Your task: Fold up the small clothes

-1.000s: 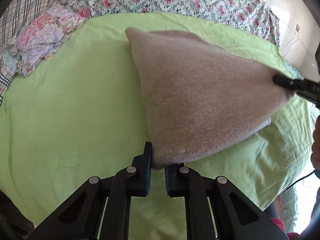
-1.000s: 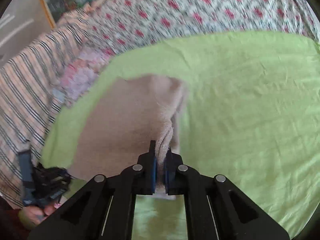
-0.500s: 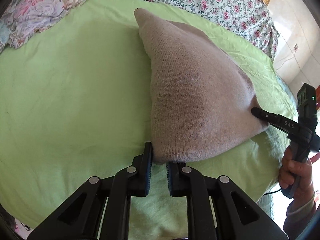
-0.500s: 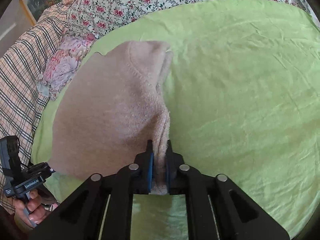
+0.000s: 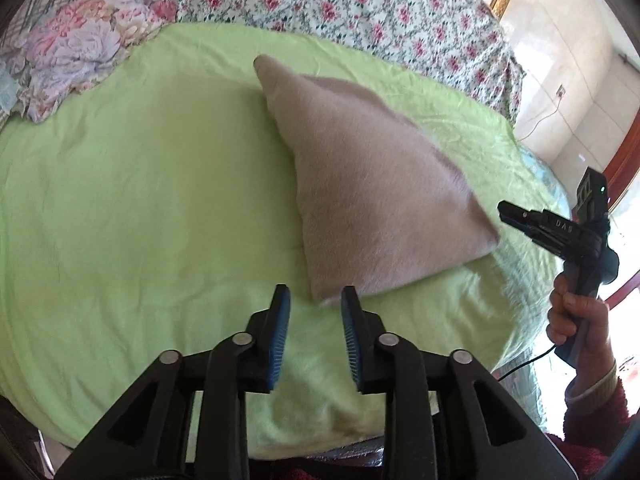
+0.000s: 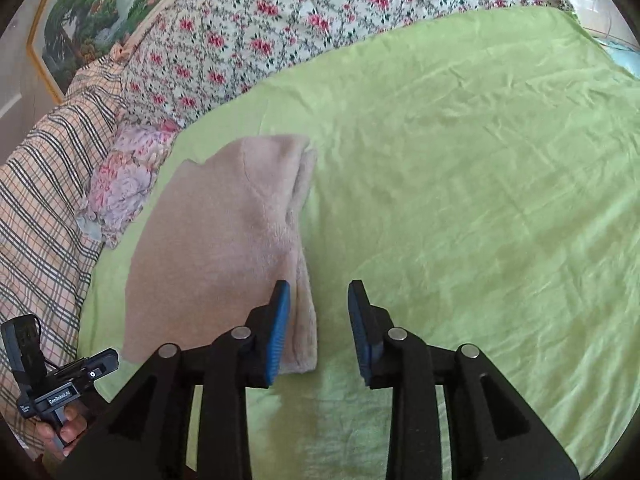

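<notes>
Both sets of tongs are spread apart and empty. Nearest in the left wrist view, the left tongs (image 5: 313,304) hang open just short of the near corner of the beige knit garment (image 5: 372,196), blue pads showing, nothing between them. In the right wrist view the right tongs (image 6: 319,300) gape wide too, their left finger just over the garment's near right edge, the right one over bare green sheet (image 6: 460,200). The garment lies folded flat on the bed, on the green sheet, close to the near edge; from the right wrist view it sits toward the left side, with a doubled thickness running along its right border. Off at the bed's right edge in the left wrist view, the right hand (image 5: 576,312) grips the handle of its tool, tips clear of the cloth. Farther back, a crumpled floral cloth (image 6: 124,176) lies at the far left corner of the sheet, a plaid blanket (image 6: 40,208) beside it. Beyond that spreads the rose-print cover (image 5: 340,0), and last a framed picture (image 6: 100,20) on the wall.
</notes>
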The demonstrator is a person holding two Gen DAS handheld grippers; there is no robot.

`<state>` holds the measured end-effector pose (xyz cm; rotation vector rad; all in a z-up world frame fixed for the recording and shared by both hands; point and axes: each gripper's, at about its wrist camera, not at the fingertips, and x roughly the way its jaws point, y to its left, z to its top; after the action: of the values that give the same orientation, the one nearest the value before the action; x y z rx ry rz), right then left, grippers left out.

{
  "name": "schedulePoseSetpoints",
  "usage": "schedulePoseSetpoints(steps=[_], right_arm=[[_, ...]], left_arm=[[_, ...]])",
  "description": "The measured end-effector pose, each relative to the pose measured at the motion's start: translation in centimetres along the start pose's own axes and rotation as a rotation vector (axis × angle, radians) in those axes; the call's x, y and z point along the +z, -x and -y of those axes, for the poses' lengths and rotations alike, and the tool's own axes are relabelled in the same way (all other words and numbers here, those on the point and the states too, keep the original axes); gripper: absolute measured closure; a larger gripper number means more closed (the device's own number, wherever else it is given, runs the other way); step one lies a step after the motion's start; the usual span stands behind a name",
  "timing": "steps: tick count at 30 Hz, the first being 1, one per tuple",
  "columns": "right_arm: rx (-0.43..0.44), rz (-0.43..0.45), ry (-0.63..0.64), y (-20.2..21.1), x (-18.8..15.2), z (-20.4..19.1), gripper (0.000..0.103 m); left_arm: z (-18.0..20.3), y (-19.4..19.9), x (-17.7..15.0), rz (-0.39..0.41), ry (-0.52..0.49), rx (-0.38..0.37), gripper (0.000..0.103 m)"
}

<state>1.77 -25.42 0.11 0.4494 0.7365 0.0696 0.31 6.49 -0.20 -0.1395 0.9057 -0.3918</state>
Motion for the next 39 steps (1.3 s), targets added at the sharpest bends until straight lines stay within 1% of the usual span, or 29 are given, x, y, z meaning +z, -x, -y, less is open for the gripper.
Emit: schedulePoseSetpoints(steps=[1, 2, 3, 5, 7, 12, 14, 16, 18, 20, 22, 23, 25, 26, 27, 29, 31, 34, 36, 39], right_arm=[[0.004, 0.002, 0.007, -0.1, 0.3, -0.4, 0.063], [0.008, 0.001, 0.014, -0.2, 0.5, -0.6, 0.062], [0.014, -0.004, 0.025, -0.4, 0.7, -1.1, 0.061], [0.025, -0.009, 0.036, -0.8, 1.0, -1.9, 0.061], [0.045, -0.023, 0.047, -1.5, 1.4, -2.8, 0.061], [0.090, -0.045, 0.090, -3.7, 3.7, -4.7, 0.060], [0.118, -0.053, 0.087, -4.9, 4.7, -5.1, 0.060], [0.134, -0.075, 0.065, -6.5, 5.6, -5.2, 0.060], [0.155, -0.096, 0.044, -7.9, 6.0, -5.0, 0.060], [0.163, -0.120, 0.028, -9.2, 6.2, -4.8, 0.060], [0.163, -0.154, 0.012, -10.7, 6.2, -4.6, 0.060], [0.167, -0.168, 0.007, -11.2, 6.1, -4.5, 0.060], [0.155, -0.221, 0.014, -12.9, 5.7, -4.6, 0.060], [0.148, -0.231, 0.020, -13.5, 5.6, -4.7, 0.060], [0.145, -0.218, 0.030, -13.7, 5.7, -4.7, 0.059], [0.150, -0.212, 0.022, -13.8, 5.7, -4.5, 0.059], [0.172, -0.206, 0.001, -13.6, 5.6, -4.1, 0.059], [0.185, -0.192, -0.015, -13.0, 5.2, -3.6, 0.059], [0.173, -0.181, -0.013, -12.3, 4.9, -3.5, 0.059], [0.129, -0.148, 0.009, -10.9, 4.5, -3.9, 0.059]], left_arm=[[0.2, 0.1, 0.6, 0.011, -0.003, -0.010, 0.067], [0.4, 0.1, 1.3, 0.025, -0.006, -0.019, 0.062], [0.6, 0.1, 1.8, 0.034, -0.009, -0.021, 0.059], [0.9, -0.3, 3.0, 0.047, -0.008, -0.031, 0.059], [1.2, -0.7, 4.4, 0.056, 0.000, -0.057, 0.059], [2.2, -2.4, 7.7, 0.073, -0.014, -0.091, 0.059], [2.6, -3.0, 9.0, 0.082, -0.014, -0.128, 0.059], [2.8, -4.2, 10.2, 0.072, -0.013, -0.154, 0.059], [2.4, -5.4, 10.9, 0.070, -0.010, -0.156, 0.059], [1.5, -7.2, 11.1, 0.041, 0.003, -0.147, 0.061], [0.2, -8.7, 11.2, 0.012, 0.025, -0.126, 0.066], [-0.4, -9.3, 11.2, 0.008, 0.033, -0.111, 0.069], [-1.4, -10.0, 11.1, 0.016, 0.057, -0.116, 0.071], [-1.8, -10.3, 11.1, 0.018, 0.069, -0.122, 0.071], [-1.8, -10.5, 11.1, 0.020, 0.067, -0.120, 0.071], [-1.2, -10.7, 11.1, 0.027, 0.029, -0.087, 0.071], [-0.5, -10.7, 11.0, 0.029, 0.010, -0.066, 0.071], [-0.3, -10.0, 10.5, 0.032, 0.022, -0.078, 0.072], [-0.1, -8.9, 10.2, 0.040, 0.034, -0.087, 0.072], [0.0, -7.0, 8.8, 0.073, 0.058, -0.077, 0.071]])
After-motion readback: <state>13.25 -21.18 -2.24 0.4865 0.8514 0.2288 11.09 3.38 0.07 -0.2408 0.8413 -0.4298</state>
